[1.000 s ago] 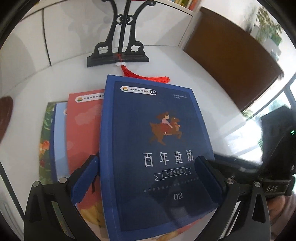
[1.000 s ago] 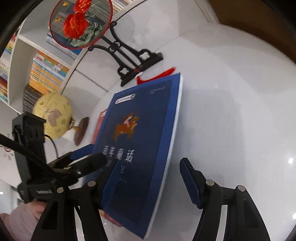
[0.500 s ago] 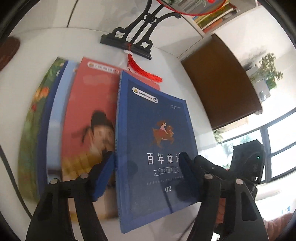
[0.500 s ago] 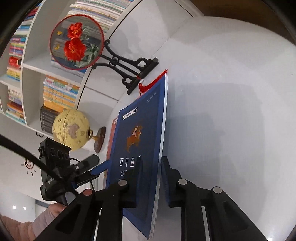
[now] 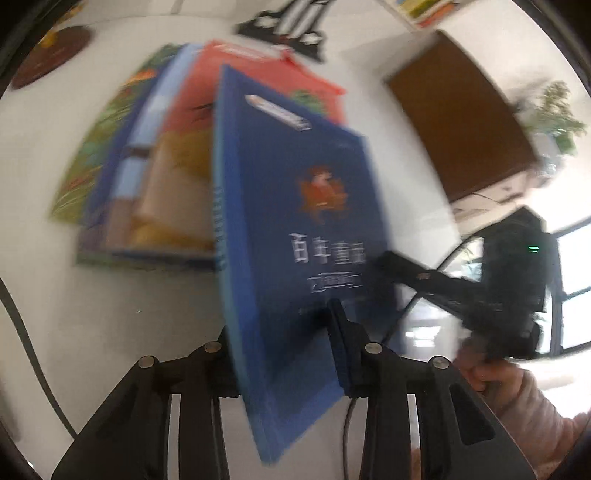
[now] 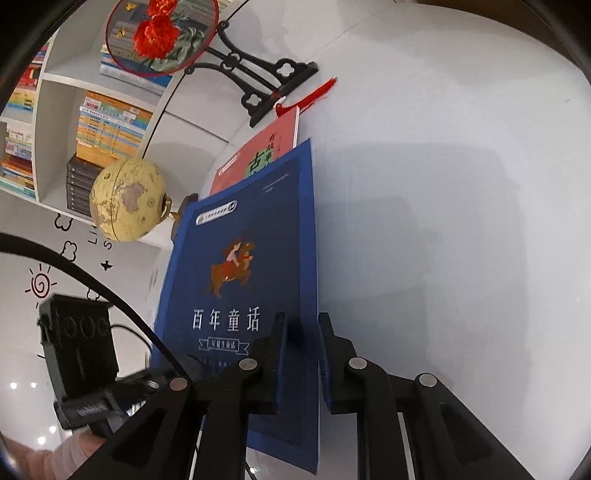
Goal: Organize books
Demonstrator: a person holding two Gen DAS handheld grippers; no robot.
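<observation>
The right tool (image 6: 301, 354) has its two black fingers on either face of the blue book (image 6: 255, 280) near its right edge, jaws closing on the cover. The left tool (image 5: 284, 343) straddles the same book's lower end in its own blurred view, one finger on the front cover and the other behind the spine side; its jaws are closing too, and whether the pads press yet I cannot tell. The blue book (image 5: 295, 229) is tilted up off the table — a thin matte softcover with white characters and a small figure riding an animal. Behind it a fanned stack lies flat: a red book (image 5: 258, 74) on top, a light blue one and a green one showing at the left. The table (image 6: 461, 184) is smooth, white and rounded, faintly glossy. At its far edge stands a black carved stand (image 6: 266, 81) with a red tassel (image 6: 321, 92), bearing a round fan (image 6: 162, 33) painted with red flowers. A yellowish globe (image 6: 127, 201) sits to the left, before white shelves (image 6: 55, 110) packed with books. A brown panel (image 5: 461, 122) and a leafy plant (image 5: 554, 118) lie to the right — beside a window.
</observation>
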